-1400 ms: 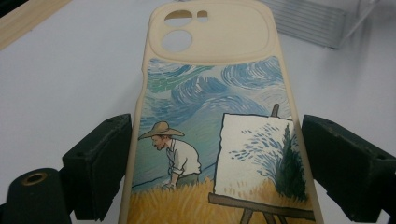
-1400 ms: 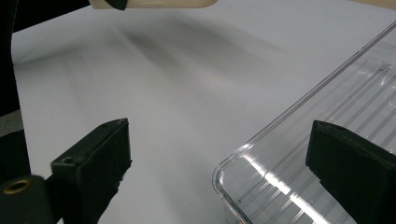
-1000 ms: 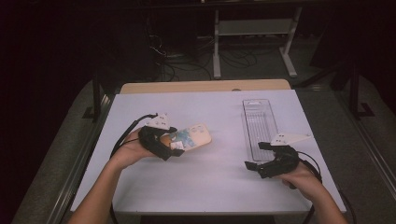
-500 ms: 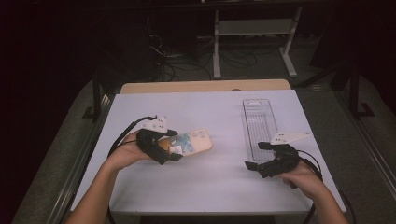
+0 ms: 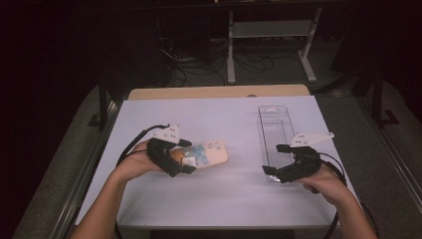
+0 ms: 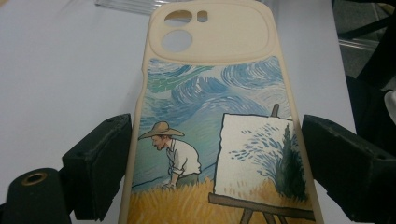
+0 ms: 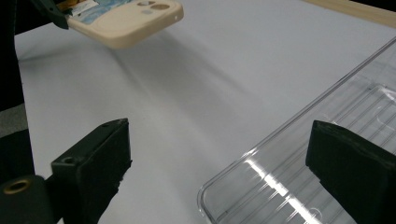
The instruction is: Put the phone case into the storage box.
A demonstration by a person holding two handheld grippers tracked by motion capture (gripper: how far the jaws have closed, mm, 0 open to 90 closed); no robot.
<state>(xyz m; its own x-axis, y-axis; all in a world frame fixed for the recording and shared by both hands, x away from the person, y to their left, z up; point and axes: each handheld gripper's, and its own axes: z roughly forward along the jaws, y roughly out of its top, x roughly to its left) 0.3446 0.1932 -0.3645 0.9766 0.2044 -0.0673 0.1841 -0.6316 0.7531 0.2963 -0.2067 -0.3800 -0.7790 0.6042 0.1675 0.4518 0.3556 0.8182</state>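
change: my left gripper (image 5: 185, 156) and the phone case (image 5: 209, 153) sit a touch lower and nearer me than a second ago; right gripper (image 5: 276, 160) hardly shifted.
tabletop (image 5: 219, 117): white sheet, wooden edge at the far side.
clear tray (image 5: 276, 130): long, transparent, ribbed floor, lying on the right part of the tabletop; its near corner lies between my right gripper's jaws in the right gripper view.
phone case: beige, painted back with a straw-hat painter and easel, camera cutouts pointing away from me; held off the tabletop, left of centre, well apart from the tray.
left gripper: clamped on the phone case, jaws against its two long edges.
right gripper: jaws spread wide, holding nothing, over the tray's near end.
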